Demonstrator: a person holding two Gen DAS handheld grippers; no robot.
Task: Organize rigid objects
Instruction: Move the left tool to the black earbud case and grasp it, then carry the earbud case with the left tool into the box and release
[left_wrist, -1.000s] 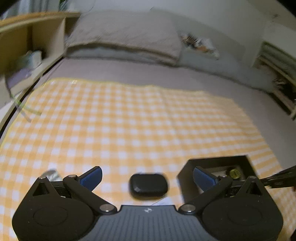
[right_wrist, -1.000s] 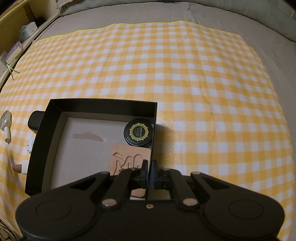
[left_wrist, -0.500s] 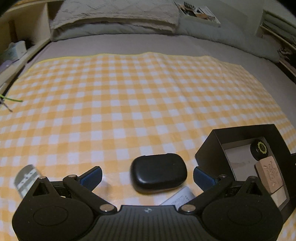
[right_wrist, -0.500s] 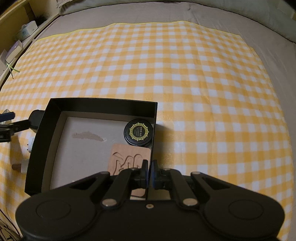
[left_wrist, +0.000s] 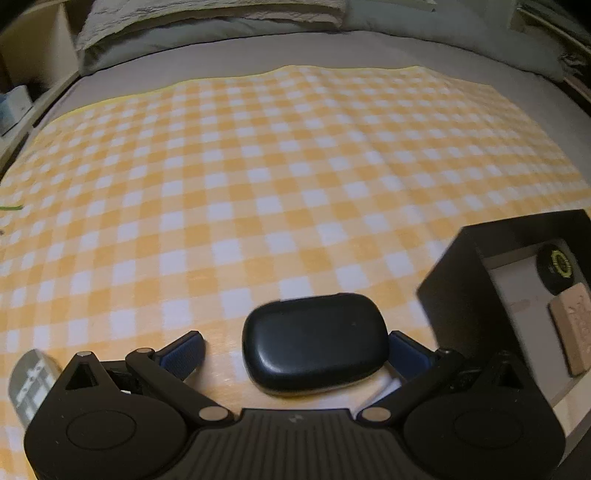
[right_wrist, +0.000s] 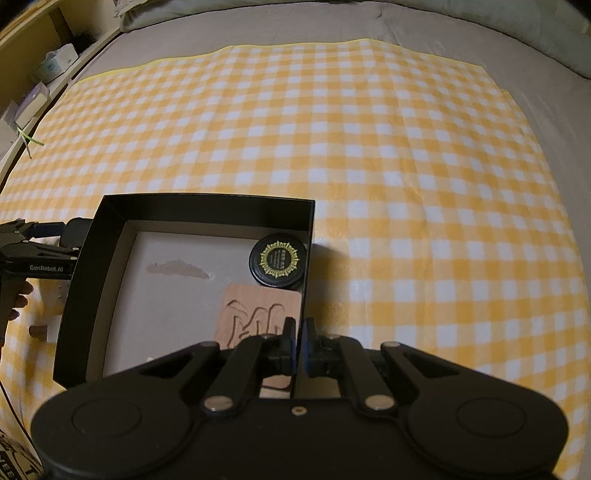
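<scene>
A black rounded case (left_wrist: 316, 341) lies on the yellow checked cloth between the fingers of my open left gripper (left_wrist: 295, 349); the right finger is close to its side, the left stands apart. A black open box (right_wrist: 207, 210) holds a round black tin with a gold emblem (right_wrist: 279, 260) and a carved wooden block (right_wrist: 258, 314). My right gripper (right_wrist: 299, 332) is shut on the box's right wall. The box (left_wrist: 458, 295), tin (left_wrist: 557, 264) and block (left_wrist: 574, 332) also show in the left wrist view. The left gripper shows at the left edge of the right wrist view (right_wrist: 40, 240).
A grey-white ribbed object (left_wrist: 31, 384) lies left of my left gripper. A white item (left_wrist: 388, 387) peeks from under the case. A small brown peg (right_wrist: 37, 329) lies left of the box. Shelves with boxes (right_wrist: 55, 62) run along the left; pillows (left_wrist: 221, 14) are at the far end.
My left gripper has moved forward and down so that the black case now sits between its fingers. The right gripper and the box have stayed in place.
</scene>
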